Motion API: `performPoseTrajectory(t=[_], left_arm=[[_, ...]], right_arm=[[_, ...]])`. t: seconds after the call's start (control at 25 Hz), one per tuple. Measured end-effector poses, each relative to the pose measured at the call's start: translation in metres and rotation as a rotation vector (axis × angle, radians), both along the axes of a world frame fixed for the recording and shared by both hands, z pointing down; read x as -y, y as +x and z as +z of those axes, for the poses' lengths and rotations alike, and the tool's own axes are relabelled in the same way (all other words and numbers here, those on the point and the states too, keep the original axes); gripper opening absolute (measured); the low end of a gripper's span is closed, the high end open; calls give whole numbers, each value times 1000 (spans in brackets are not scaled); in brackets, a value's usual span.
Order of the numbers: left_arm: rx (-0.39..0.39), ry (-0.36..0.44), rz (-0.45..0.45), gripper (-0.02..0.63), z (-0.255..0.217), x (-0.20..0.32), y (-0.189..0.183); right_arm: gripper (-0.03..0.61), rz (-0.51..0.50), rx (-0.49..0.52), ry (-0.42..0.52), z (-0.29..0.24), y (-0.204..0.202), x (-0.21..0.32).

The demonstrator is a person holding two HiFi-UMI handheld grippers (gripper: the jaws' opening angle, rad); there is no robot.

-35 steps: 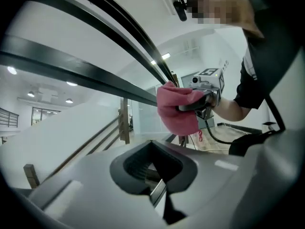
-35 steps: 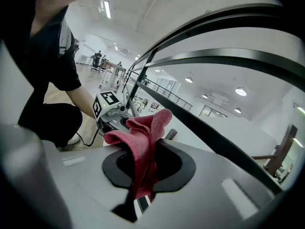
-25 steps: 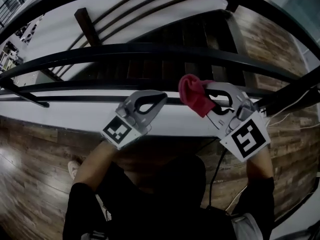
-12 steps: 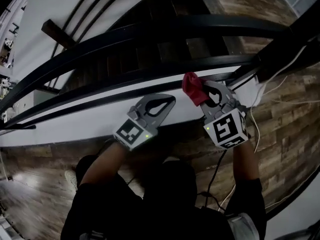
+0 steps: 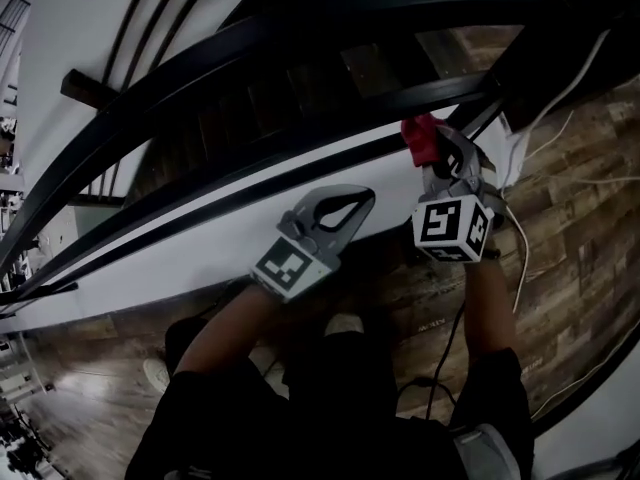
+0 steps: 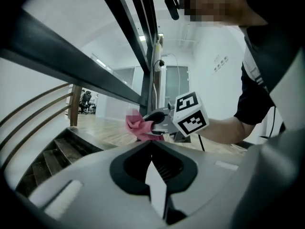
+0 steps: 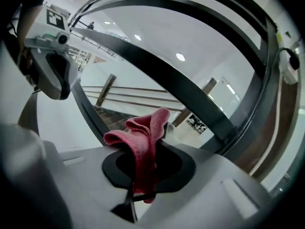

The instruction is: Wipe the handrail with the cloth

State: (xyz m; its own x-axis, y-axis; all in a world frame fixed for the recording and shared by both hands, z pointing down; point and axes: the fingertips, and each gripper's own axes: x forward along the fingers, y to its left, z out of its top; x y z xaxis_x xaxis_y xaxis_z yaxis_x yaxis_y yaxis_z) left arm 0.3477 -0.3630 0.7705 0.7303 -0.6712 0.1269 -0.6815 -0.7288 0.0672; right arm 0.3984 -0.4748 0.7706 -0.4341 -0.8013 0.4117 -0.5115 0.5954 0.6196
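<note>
By the black handrail (image 5: 330, 10), right gripper (image 5: 438, 146) clamped on red cloth (image 5: 420, 136), left gripper (image 5: 360, 198) closed, empty, apart from it.

Your right gripper (image 7: 159, 136) has its jaws clamped on the red cloth (image 7: 142, 144), which bunches up above them. The dark handrail (image 7: 157, 69) curves just beyond, and your left gripper (image 7: 56, 82) shows at upper left.

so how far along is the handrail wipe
Done: the red cloth is picked up, clamped in the right gripper's fingers. In hand: it is held at the railing's right end, below the broad handrail; contact can't be confirmed. Left: the wiping itself, seemingly all of it. The left gripper is shut, empty.
</note>
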Motion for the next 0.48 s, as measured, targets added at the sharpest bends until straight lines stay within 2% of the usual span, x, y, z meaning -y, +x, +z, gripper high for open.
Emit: performPoseTrajectory(t=[0.12, 0.28, 0.48], left_arm=[[-5, -9, -24, -2, 0, 13, 4], [-6, 0, -35, -2, 1, 28, 19], [2, -17, -50, -2, 10, 36, 27]], right_arm=[[45, 90, -7, 60, -2, 15, 19], [46, 136, -42, 116, 3, 22, 34], [46, 173, -38, 93, 22, 28, 44]])
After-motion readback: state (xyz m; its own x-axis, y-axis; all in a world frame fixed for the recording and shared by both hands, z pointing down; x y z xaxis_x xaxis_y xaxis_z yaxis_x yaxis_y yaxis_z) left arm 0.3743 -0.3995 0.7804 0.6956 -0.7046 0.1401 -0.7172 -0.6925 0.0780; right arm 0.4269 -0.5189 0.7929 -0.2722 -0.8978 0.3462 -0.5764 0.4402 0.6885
